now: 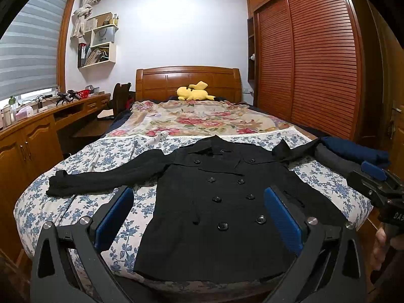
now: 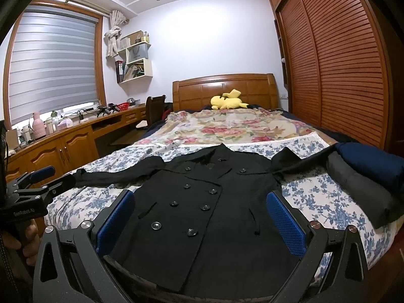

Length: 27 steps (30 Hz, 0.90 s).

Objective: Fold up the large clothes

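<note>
My coat (image 1: 217, 202) lies flat and buttoned, face up, across the near end of the bed (image 1: 83, 156), sleeves spread to left and right. Both of my grippers hang above its hem with jaws wide apart, holding nothing: the left gripper (image 1: 199, 217) over the coat's left half, the right gripper (image 2: 202, 217) over the middle. The right sleeve (image 2: 298, 164) runs up against the folded pile (image 2: 363, 176) at the far right; I judge that lifting it carelessly could drag that pile askew. Thick cloth may slip from a shallow pinch.
</note>
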{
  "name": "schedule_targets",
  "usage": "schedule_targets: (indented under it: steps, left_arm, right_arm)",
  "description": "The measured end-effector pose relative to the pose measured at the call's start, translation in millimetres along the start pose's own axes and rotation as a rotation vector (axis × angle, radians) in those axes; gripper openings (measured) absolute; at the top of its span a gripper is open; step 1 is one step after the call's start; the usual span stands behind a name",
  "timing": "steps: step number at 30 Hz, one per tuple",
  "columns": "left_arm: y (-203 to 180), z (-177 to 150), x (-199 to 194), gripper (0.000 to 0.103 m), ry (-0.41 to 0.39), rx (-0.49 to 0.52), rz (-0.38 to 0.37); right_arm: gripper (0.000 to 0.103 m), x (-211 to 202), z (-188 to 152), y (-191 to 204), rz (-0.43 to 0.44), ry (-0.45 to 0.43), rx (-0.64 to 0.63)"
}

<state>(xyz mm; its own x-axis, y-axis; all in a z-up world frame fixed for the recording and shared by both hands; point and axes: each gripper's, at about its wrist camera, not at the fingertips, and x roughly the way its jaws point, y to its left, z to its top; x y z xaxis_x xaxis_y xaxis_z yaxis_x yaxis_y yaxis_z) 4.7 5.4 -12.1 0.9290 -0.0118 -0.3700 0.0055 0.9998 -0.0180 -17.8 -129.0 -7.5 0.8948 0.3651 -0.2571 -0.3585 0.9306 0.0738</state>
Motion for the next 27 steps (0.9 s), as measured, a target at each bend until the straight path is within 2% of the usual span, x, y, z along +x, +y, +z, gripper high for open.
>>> schedule_targets:
  steps: [27]
  left_arm:
    - [-4.1, 0.6, -0.5, 0.103, -0.015, 0.014, -0.015]
  right_arm:
    - [0.103, 1.3, 0.3, -0.2, -0.004, -0.003, 0.004]
